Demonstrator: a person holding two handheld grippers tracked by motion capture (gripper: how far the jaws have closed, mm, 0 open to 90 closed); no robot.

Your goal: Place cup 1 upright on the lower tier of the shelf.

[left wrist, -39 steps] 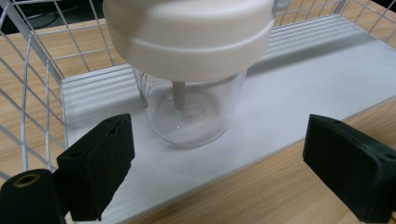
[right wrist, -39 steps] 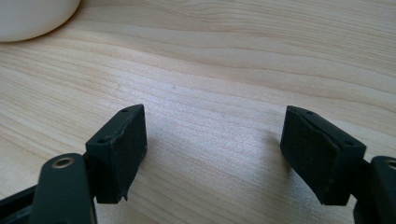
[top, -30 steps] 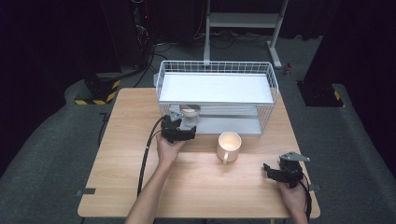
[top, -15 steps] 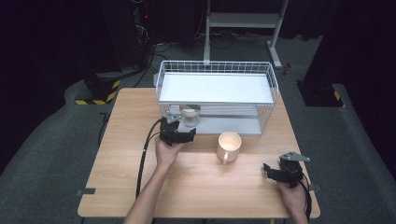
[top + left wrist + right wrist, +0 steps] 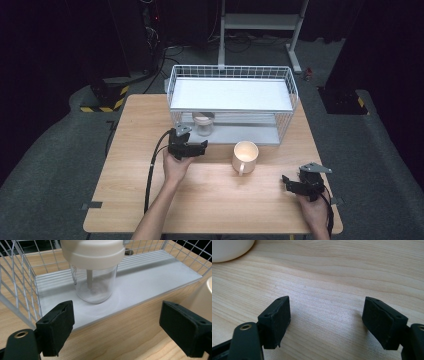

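Two hand-held grippers are resting over a wooden tabletop (image 5: 150, 200) with a wire rack, a jar and a mug.

From the high view, the left gripper (image 5: 199, 147) is sitting just in front of the white wire rack (image 5: 230, 75), whose lower shelf is carrying a glass jar (image 5: 203, 123); a cream mug (image 5: 245, 156) is standing on the wood to its right, and the right gripper (image 5: 289, 183) is lying near the front right corner, well apart from the mug. In the left gripper view, the fingers (image 5: 56, 330) are standing wide, empty, facing the white-lidded jar on the grey shelf (image 5: 155, 277). In the right gripper view, the fingers (image 5: 277, 320) are also spreading wide over bare wood, the mug's base (image 5: 229, 248) showing at top left.
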